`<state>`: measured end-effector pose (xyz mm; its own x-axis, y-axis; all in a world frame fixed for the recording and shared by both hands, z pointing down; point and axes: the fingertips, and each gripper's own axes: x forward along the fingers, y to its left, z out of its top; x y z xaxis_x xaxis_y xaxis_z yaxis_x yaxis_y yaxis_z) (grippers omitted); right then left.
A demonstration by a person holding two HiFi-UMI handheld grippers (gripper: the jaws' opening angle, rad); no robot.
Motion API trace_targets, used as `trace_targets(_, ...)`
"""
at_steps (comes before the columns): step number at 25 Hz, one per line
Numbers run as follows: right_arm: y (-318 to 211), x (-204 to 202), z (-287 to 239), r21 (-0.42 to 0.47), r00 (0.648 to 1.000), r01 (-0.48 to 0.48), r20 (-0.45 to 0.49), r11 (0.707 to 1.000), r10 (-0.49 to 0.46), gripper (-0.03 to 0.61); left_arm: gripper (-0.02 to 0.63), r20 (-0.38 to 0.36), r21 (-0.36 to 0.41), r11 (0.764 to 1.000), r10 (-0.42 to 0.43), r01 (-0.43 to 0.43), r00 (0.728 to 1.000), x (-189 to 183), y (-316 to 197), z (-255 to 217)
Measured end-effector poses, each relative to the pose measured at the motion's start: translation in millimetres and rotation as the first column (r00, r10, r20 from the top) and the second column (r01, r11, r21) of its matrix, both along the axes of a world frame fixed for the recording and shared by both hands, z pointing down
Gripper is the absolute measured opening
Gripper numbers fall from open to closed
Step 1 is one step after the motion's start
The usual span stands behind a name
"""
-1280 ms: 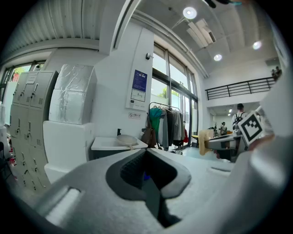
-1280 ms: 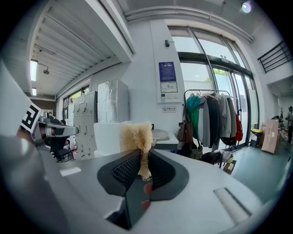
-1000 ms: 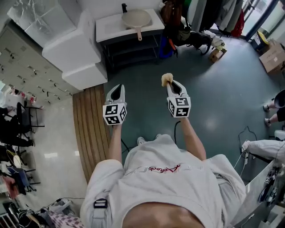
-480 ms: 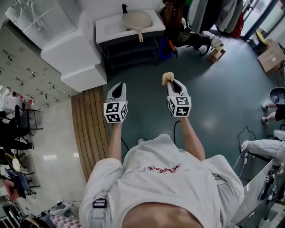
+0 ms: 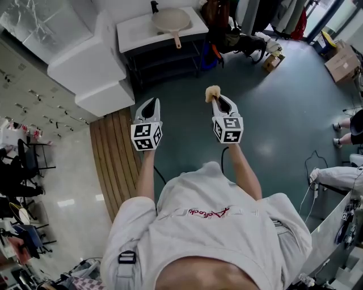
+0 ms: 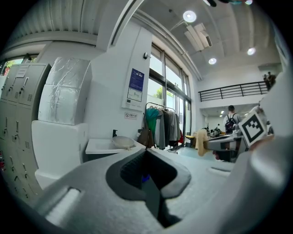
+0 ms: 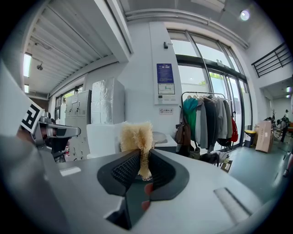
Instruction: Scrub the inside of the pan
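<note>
Nearest is the person's torso, with both forearms stretched forward, roughly level and side by side. The left gripper (image 5: 149,105) points ahead with its jaws closed together and nothing between them; its own view confirms this. The right gripper (image 5: 216,99) is held at the same height, with its jaws pinched on a tan, frayed scrub pad (image 5: 212,93) that sticks up past the tips. The right gripper view shows the pad (image 7: 137,137) squeezed thin where the jaws meet.

Beyond the grippers is an open stretch of blue-green floor (image 5: 266,130). Past that stands a white table (image 5: 131,33) with dark shelves underneath.

The pan (image 5: 170,20) sits on that table, well apart from both grippers and straight ahead, roughly on the line between them. Its long axis runs away from the person, with the handle (image 5: 177,41) pointing back toward them and the bowl at the far end. A dark tap (image 5: 153,7) stands just beside the bowl.

Scrubbing has not begun. The person probably needs to walk up to the table first. The empty left gripper is placed to steady the handle, and the right to bring the pad down into the bowl.
</note>
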<state>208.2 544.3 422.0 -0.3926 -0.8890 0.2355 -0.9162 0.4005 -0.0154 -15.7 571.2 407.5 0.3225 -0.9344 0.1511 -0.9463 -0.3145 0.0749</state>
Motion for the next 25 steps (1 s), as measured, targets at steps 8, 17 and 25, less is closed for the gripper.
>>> trace_targets(8,12,-4,12,-0.016,1.000,-0.012,-0.010,1.000,0.012,0.066,0.000,0.001,-0.007,1.000,0.027,-0.027,1.000,0,6,8)
trace_targets(17,8,-2,21,-0.025,1.000,0.008,-0.023,1.000,-0.009,0.066,0.000,0.001,-0.011,1.000,0.020,-0.020,1.000,3,2,17)
trace_targets(25,-27,-19,36,-0.039,0.999,0.047,-0.013,0.998,-0.048,0.066,0.000,0.010,-0.039,0.999,0.005,-0.005,1.000,-2,-23,35)
